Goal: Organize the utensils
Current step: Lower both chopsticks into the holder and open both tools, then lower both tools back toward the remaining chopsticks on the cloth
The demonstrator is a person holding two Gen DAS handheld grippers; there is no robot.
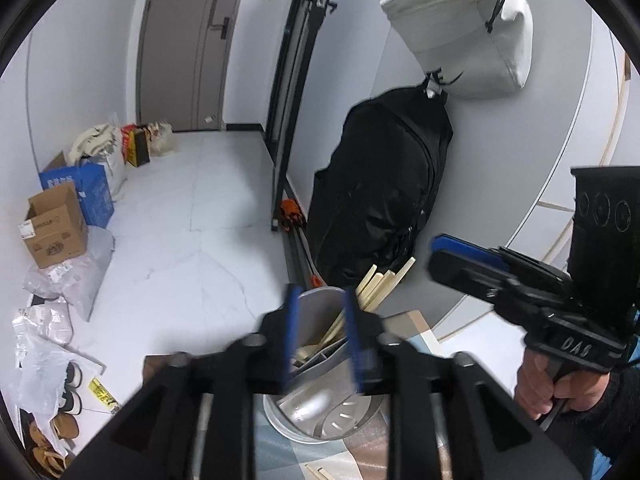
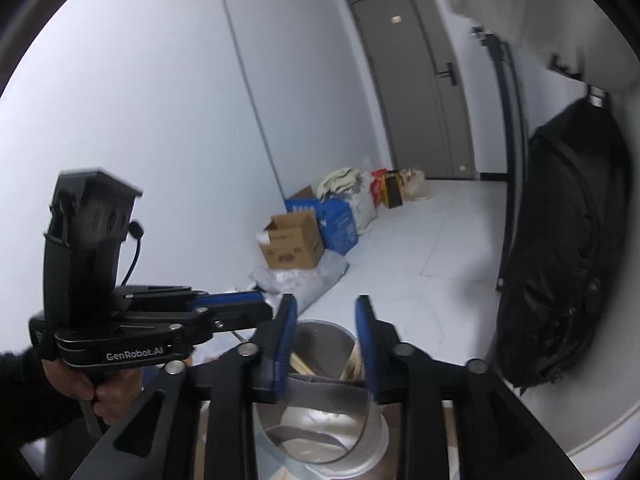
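Observation:
A shiny metal utensil holder [image 1: 320, 412] with inner dividers stands on a patterned tablecloth [image 1: 416, 328]. Pale wooden chopsticks [image 1: 384, 280] lean out of its far side. My left gripper [image 1: 322, 300] hovers just above the holder's rim, its blue pads apart with nothing between them. To its right, my right gripper [image 1: 440, 248] is seen from the side, held by a hand [image 1: 536, 384]. In the right wrist view, the right gripper [image 2: 326, 308] is open over the same holder [image 2: 320, 432], chopsticks [image 2: 352, 364] showing in the gap. The left gripper [image 2: 264, 304] points in from the left.
A black bag [image 1: 380, 200] and a white bag [image 1: 464, 28] hang on the wall behind the table. Cardboard boxes [image 1: 52, 224], plastic bags and shoes [image 1: 68, 400] line the floor at the left wall. A loose chopstick [image 1: 316, 472] lies on the cloth near me.

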